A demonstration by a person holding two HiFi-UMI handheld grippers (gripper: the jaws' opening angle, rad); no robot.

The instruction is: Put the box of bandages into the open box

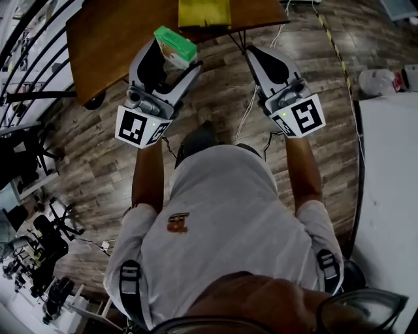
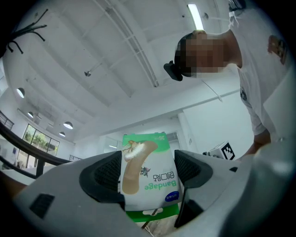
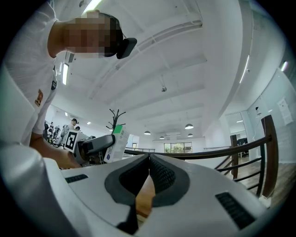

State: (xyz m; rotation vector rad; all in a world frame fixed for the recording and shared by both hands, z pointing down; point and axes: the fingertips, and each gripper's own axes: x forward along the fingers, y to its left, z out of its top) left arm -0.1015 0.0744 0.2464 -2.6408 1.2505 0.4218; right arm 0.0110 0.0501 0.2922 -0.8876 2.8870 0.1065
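Observation:
My left gripper (image 1: 175, 60) is shut on the box of bandages (image 1: 175, 46), a green and white carton held tilted above the wooden table's near corner. In the left gripper view the box of bandages (image 2: 150, 178) stands clamped between both pads, its print upside down, and the camera points up at the ceiling. My right gripper (image 1: 251, 52) is shut with nothing in it, its pads meeting tip to tip (image 3: 149, 159). From the right gripper view the box of bandages (image 3: 115, 143) shows at the left in the other gripper. A yellow open box (image 1: 204, 12) sits at the table's far edge.
The brown wooden table (image 1: 117, 39) fills the upper left. Cables (image 1: 251, 107) trail over the wood floor below the grippers. A white tabletop (image 1: 392, 196) runs along the right, with a plastic bottle (image 1: 379, 81) beyond it. Black railings and chairs (image 1: 26, 150) stand at left.

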